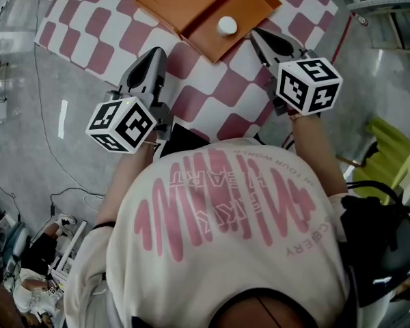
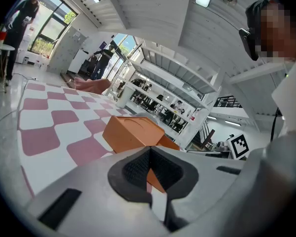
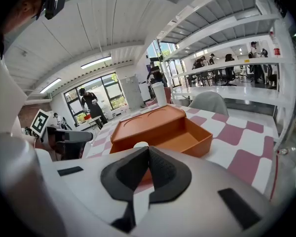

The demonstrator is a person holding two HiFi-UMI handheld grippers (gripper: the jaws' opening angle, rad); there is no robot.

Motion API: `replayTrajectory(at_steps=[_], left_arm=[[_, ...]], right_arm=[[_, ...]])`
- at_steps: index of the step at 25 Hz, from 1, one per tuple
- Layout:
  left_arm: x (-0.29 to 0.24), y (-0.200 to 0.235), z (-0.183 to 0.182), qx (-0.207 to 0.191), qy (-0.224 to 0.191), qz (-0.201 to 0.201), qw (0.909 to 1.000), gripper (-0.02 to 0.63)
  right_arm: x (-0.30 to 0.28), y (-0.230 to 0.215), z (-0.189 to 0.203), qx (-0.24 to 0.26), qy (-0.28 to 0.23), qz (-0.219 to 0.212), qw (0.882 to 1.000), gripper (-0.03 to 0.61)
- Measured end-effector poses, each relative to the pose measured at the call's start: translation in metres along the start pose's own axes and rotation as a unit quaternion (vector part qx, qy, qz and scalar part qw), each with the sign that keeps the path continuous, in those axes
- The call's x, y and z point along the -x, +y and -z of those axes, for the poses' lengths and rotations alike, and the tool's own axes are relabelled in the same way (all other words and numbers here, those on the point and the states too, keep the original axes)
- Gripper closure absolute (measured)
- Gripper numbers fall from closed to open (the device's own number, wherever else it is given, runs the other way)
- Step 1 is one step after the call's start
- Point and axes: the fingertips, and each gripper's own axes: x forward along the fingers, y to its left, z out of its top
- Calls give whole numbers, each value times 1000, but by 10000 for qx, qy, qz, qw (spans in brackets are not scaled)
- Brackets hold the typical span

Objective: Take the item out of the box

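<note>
Pointing toward round item (image 1: 227, 25) in box (image 1: 184, 5), left tongs (image 1: 153, 55) and right tongs (image 1: 261, 35) are closed

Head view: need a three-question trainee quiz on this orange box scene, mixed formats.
1. Multiple choice: where is the small white round item?
A) inside the open flat orange box
B) on the bare floor
C) on top of a closed lid
2. True or false: the right gripper is holding the item.
3. Fill in: the box sits on a pink-and-white ____ cloth.

Key: 1 A. 2 false: it is shut and empty, short of the box. 3 checked.
</note>
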Motion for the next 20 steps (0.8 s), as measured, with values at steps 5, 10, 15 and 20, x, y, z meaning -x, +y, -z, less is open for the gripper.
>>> replayTrajectory(at_steps=[5, 10, 15, 20], left_arm=[[-4, 6, 2, 61, 45, 39, 10000, 606], [-7, 9, 3, 97, 21, 77, 9999, 606], [-7, 14, 5, 207, -30, 38, 9998, 606], [-3, 19, 6, 276, -87, -43, 9996, 606]], right_arm=[[-14, 6, -2, 40, 44, -74, 10000, 572], [-25, 12, -2, 104, 114, -152, 9998, 572], [-32, 17, -2, 185, 211, -235, 9993, 572], [-37, 20, -5, 293, 258, -268, 9989, 572]])
